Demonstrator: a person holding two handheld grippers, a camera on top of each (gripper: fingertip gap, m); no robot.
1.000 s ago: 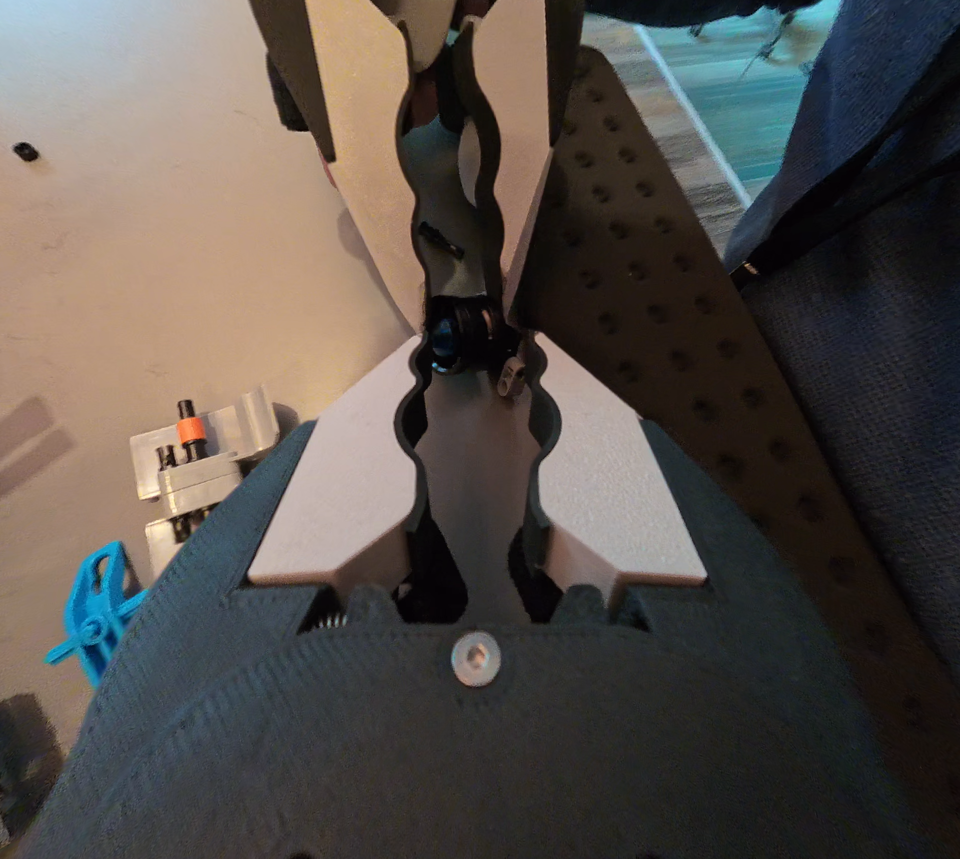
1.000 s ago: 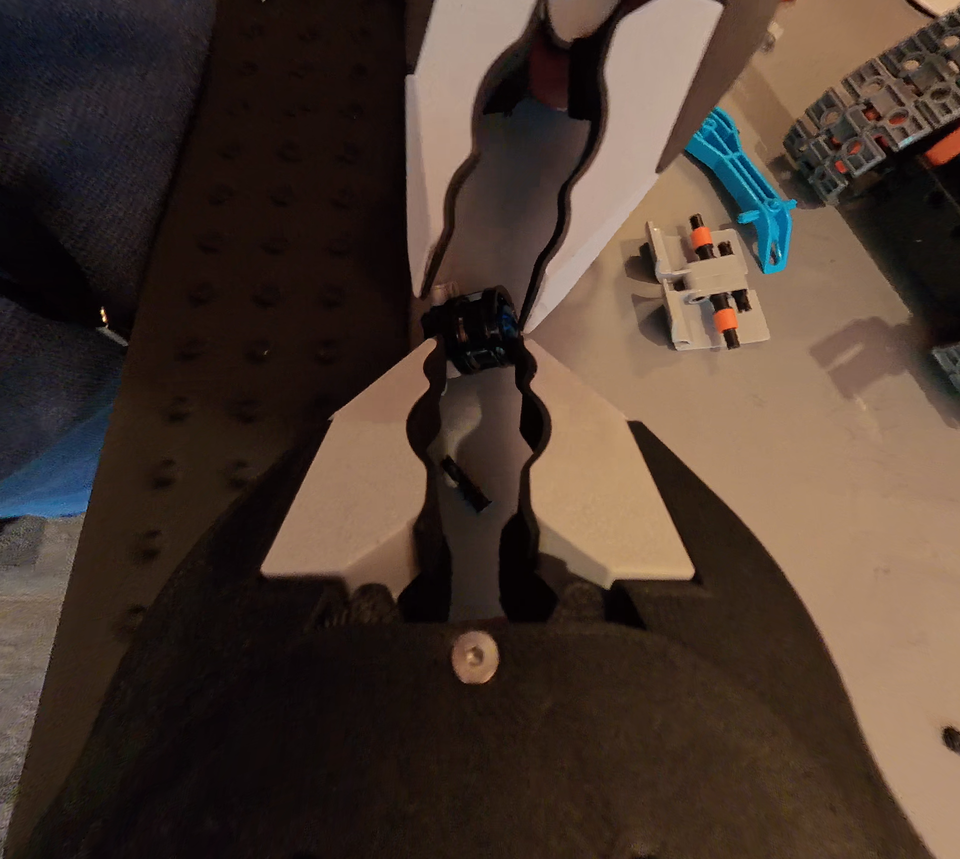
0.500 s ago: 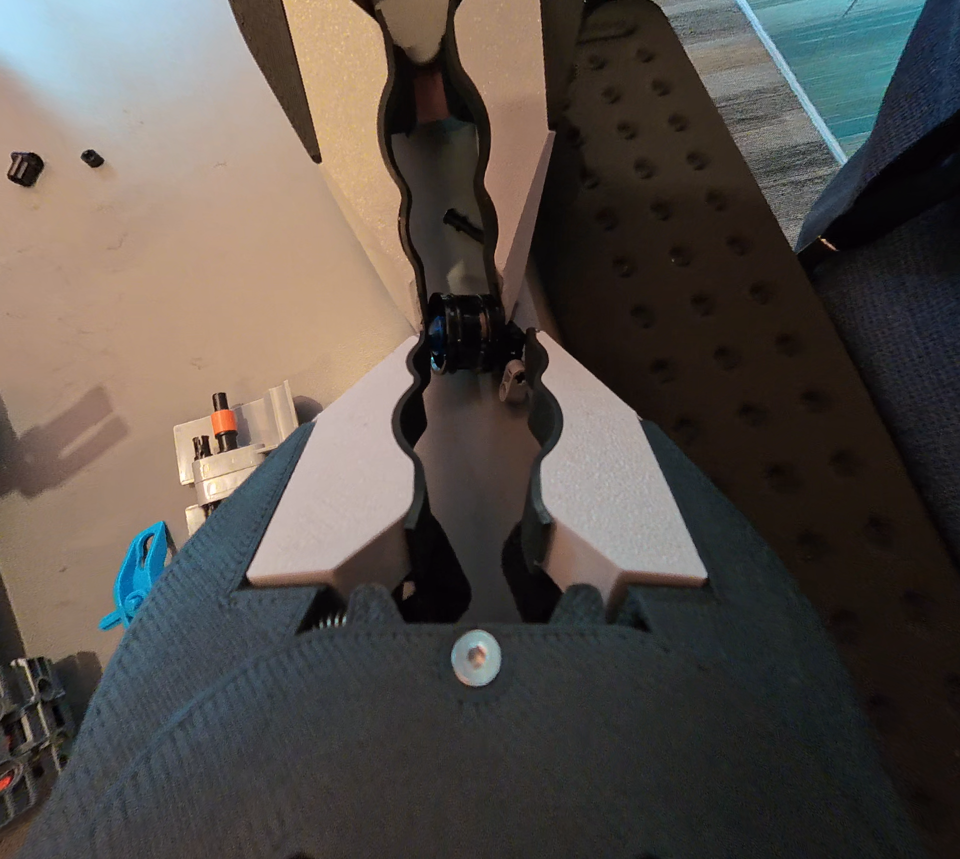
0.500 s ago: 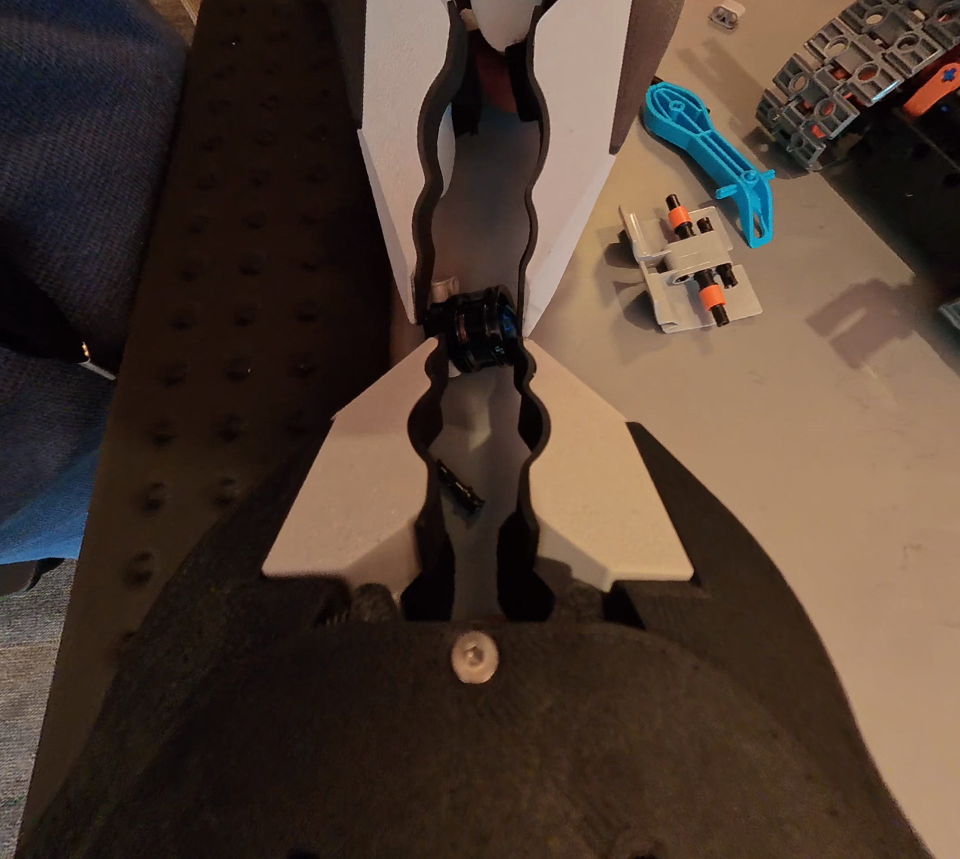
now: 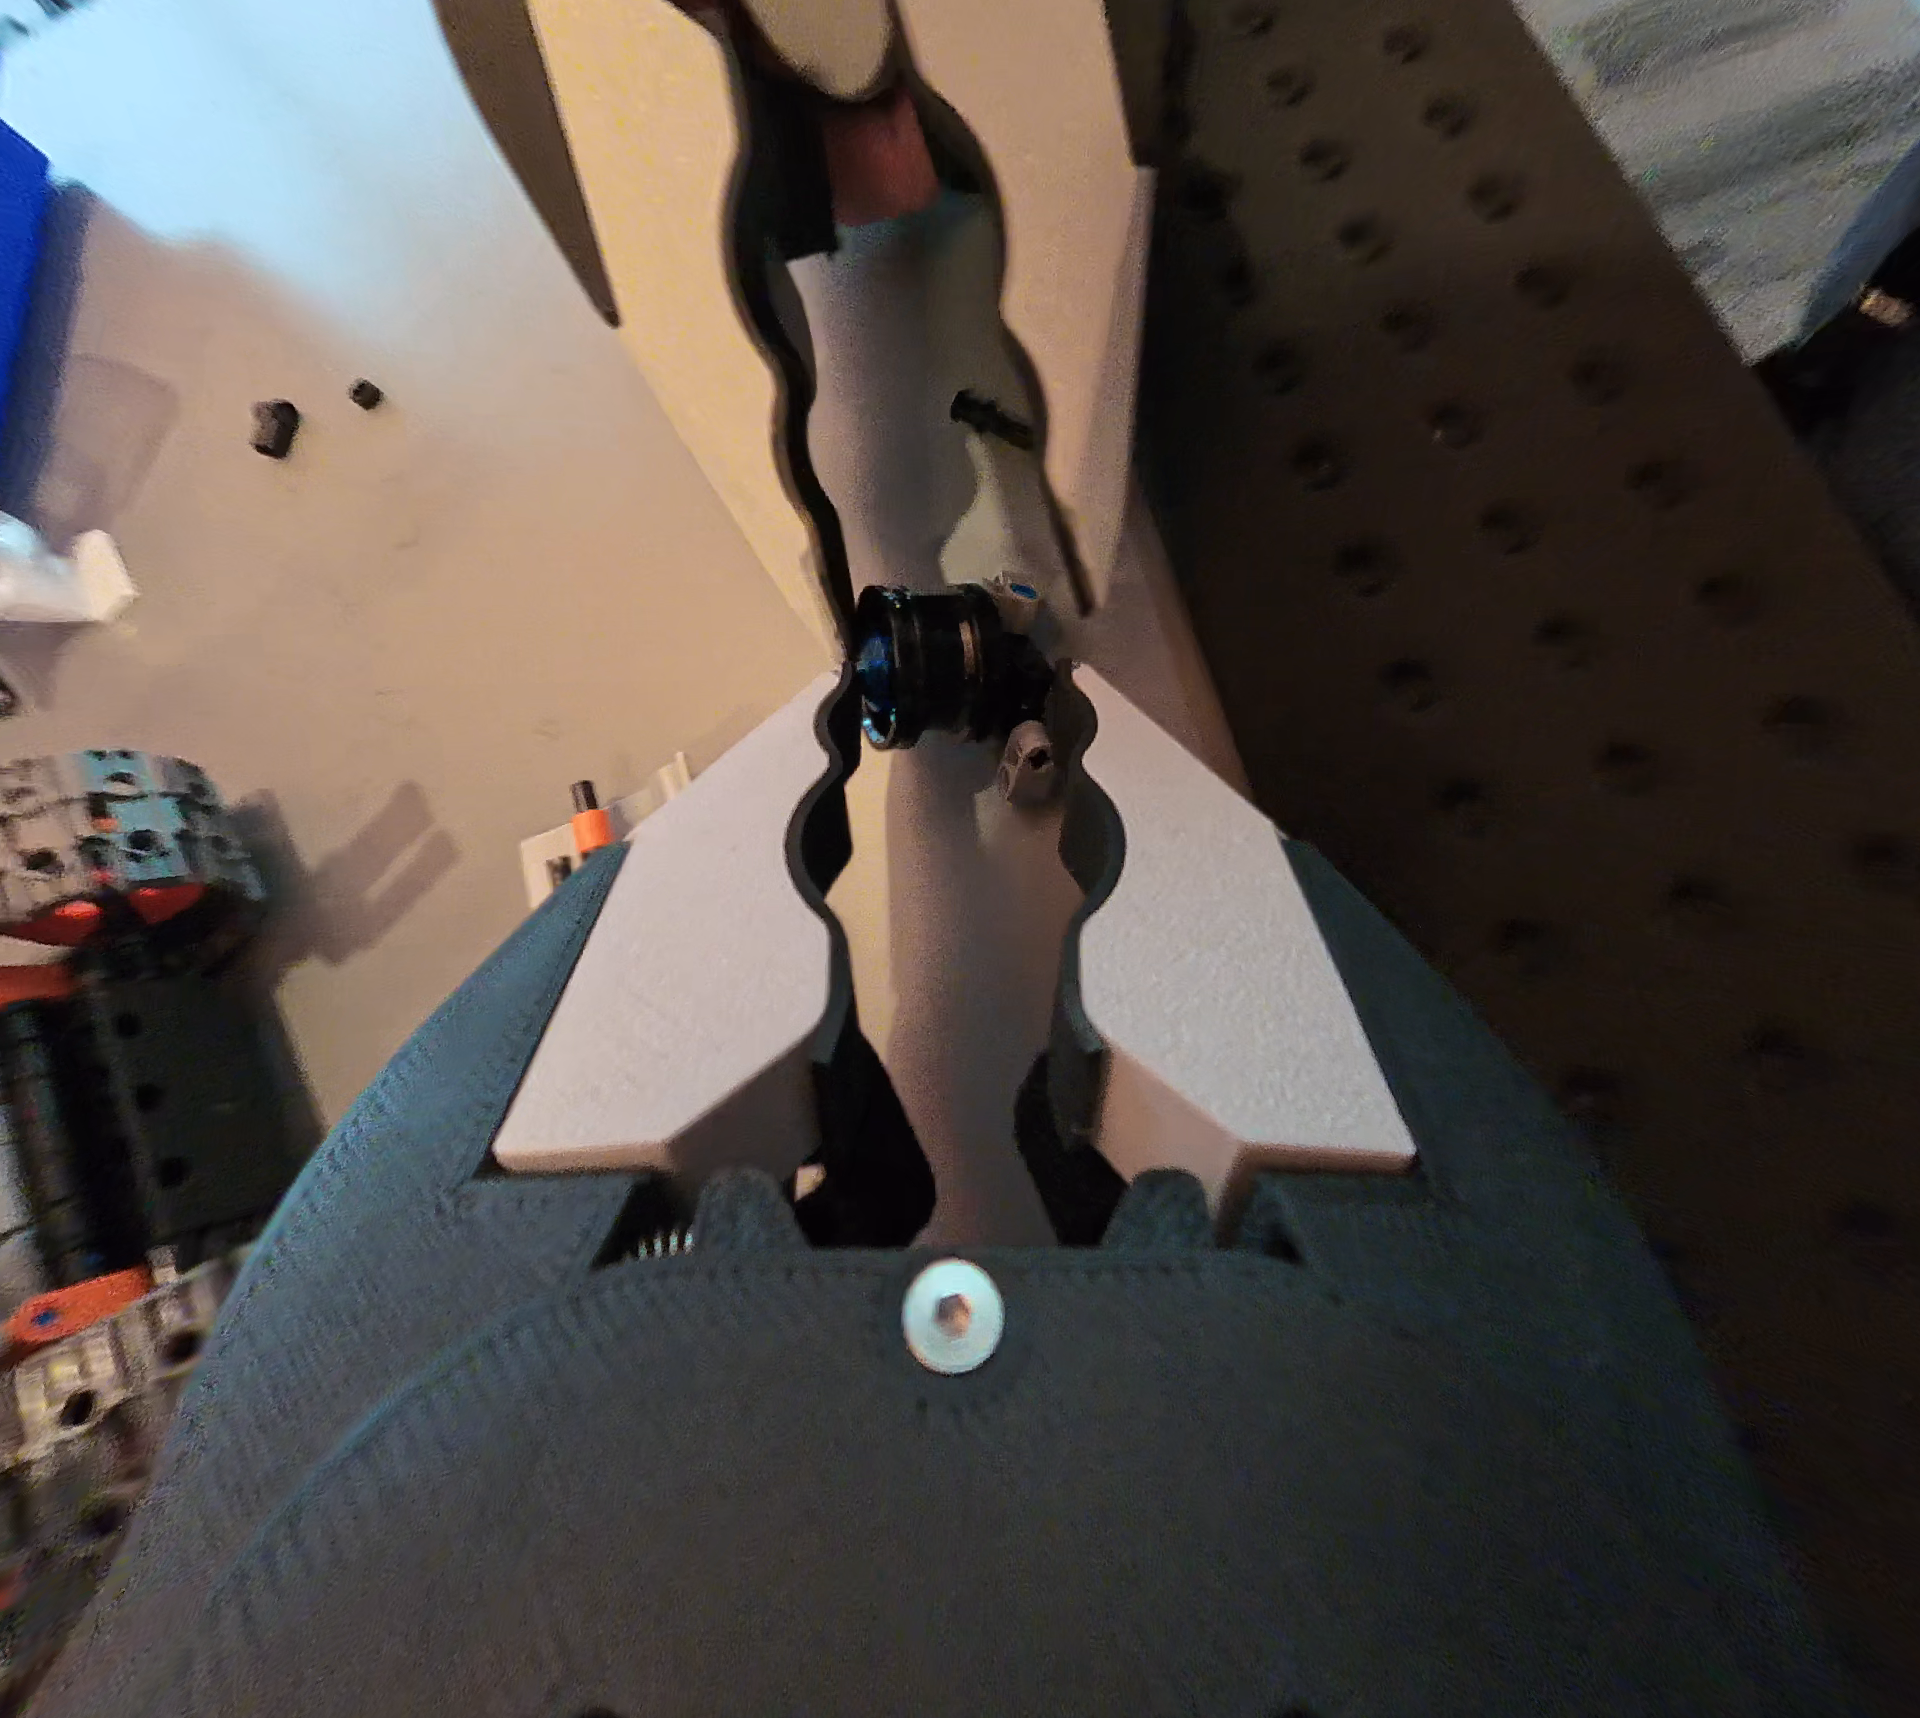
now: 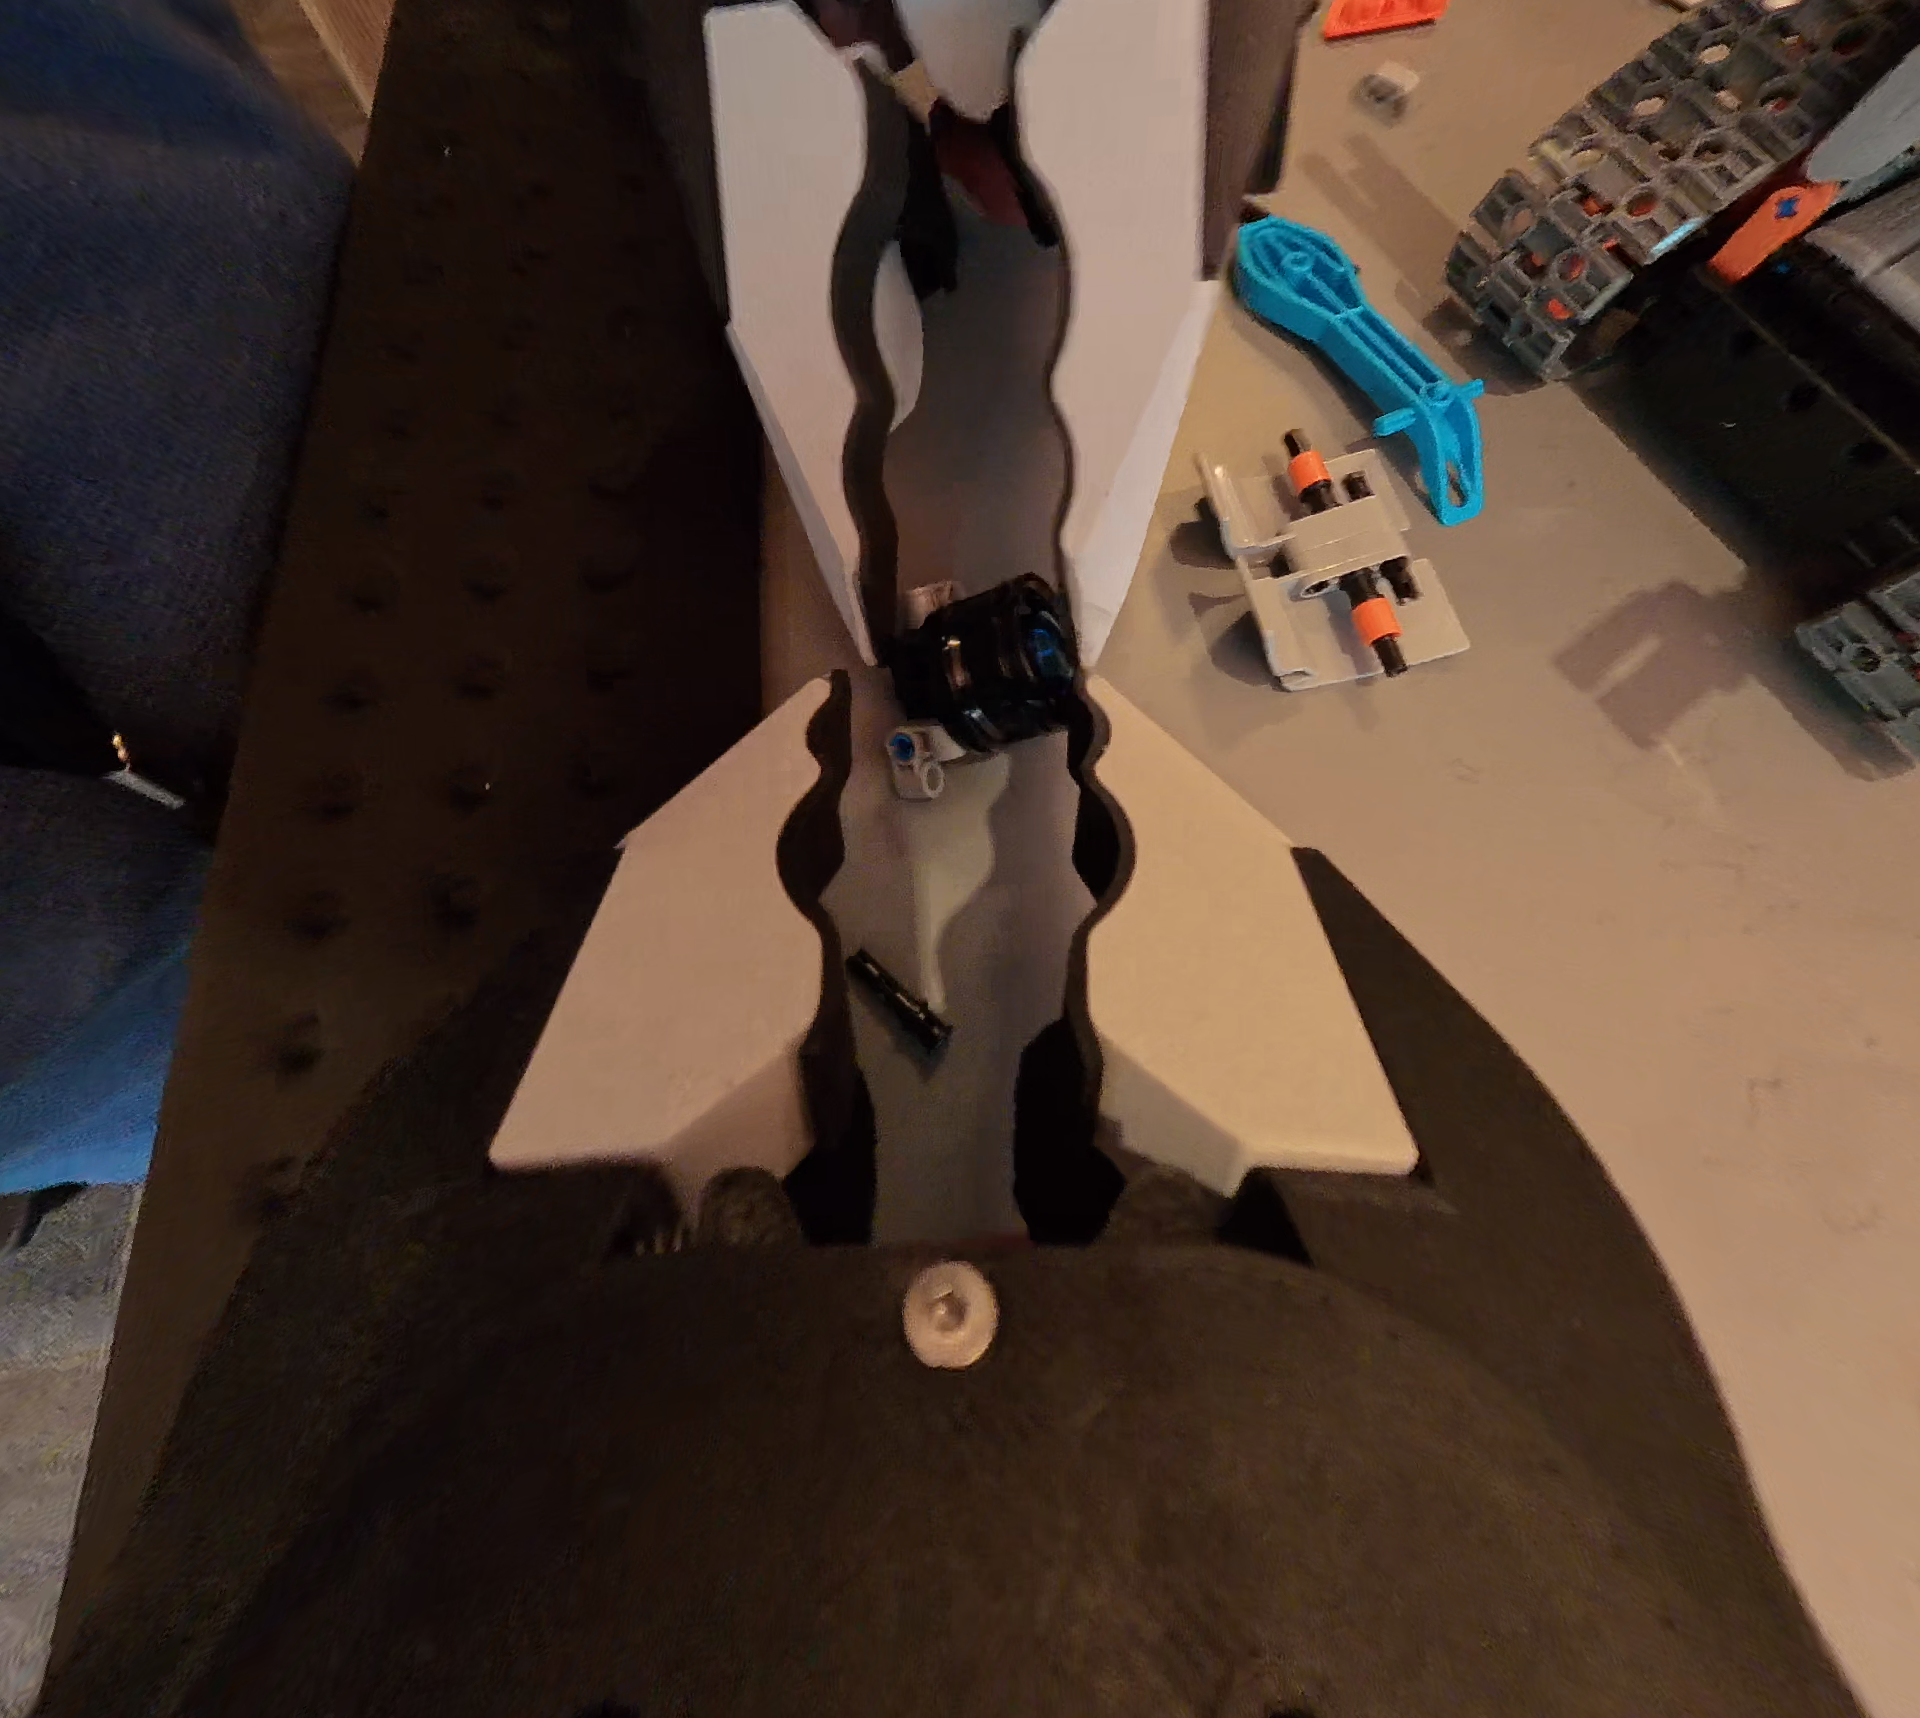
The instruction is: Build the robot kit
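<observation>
The left claw [image 5: 951,702] and right claw [image 6: 961,692] meet tip to tip, each clamped on the same black wheel [image 6: 987,660], held above the counter [image 6: 1351,941]. Since a moment ago the wheel has tilted, and a grey connector [image 6: 914,762] now shows beneath it. A black pin [image 6: 899,1003] lies on the counter below. A dark board [image 5: 1455,525] borders one side. Farther off on the other side are a bracket [image 6: 1330,567], a blue lever [image 6: 1361,359] and a tracked model [image 6: 1662,141].

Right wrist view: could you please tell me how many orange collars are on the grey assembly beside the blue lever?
2. One orange collar sits at the far end of the grey assembly, nearest the blue lever; the other at its near end. Others may hide underneath.
</observation>
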